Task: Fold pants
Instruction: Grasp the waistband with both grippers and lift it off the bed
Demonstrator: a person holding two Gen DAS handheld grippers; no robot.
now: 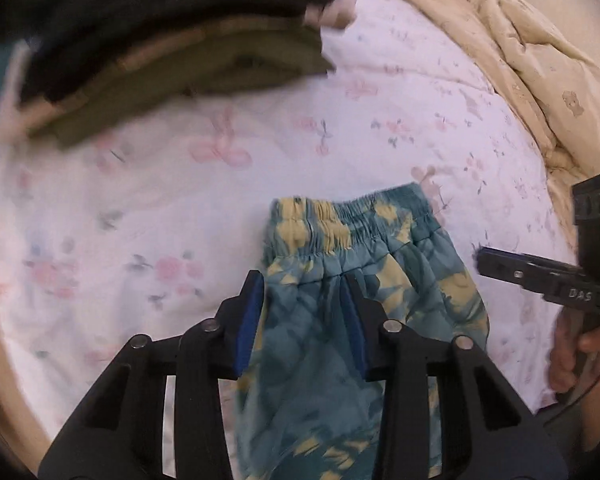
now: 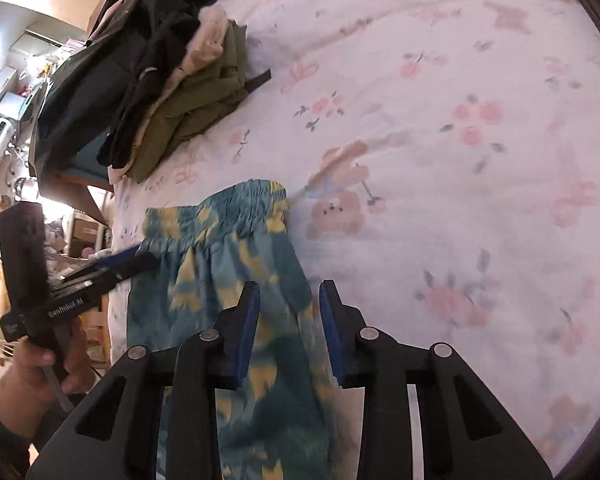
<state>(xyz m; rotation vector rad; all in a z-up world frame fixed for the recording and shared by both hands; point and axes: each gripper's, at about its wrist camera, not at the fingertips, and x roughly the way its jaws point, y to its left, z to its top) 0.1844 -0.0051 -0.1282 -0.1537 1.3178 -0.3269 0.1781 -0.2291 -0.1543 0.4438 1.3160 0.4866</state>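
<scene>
The teal and yellow tie-dye pants (image 1: 364,264) lie on the floral bed sheet with the elastic waistband (image 1: 352,216) away from me. In the right wrist view the pants (image 2: 220,264) lie at lower left. My left gripper (image 1: 304,300) is open, its blue pads either side of the cloth just below the waistband. My right gripper (image 2: 288,312) is open over the pants' right edge. The right gripper also shows in the left wrist view (image 1: 500,264) beside the pants, and the left gripper in the right wrist view (image 2: 120,264) at the waistband's left end.
A stack of folded dark and olive clothes (image 1: 172,48) sits at the back left of the bed; it also shows in the right wrist view (image 2: 160,80). A cream quilt (image 1: 520,60) is bunched along the right. The floral sheet (image 2: 460,160) spreads to the right. The bed edge (image 2: 112,240) is at left.
</scene>
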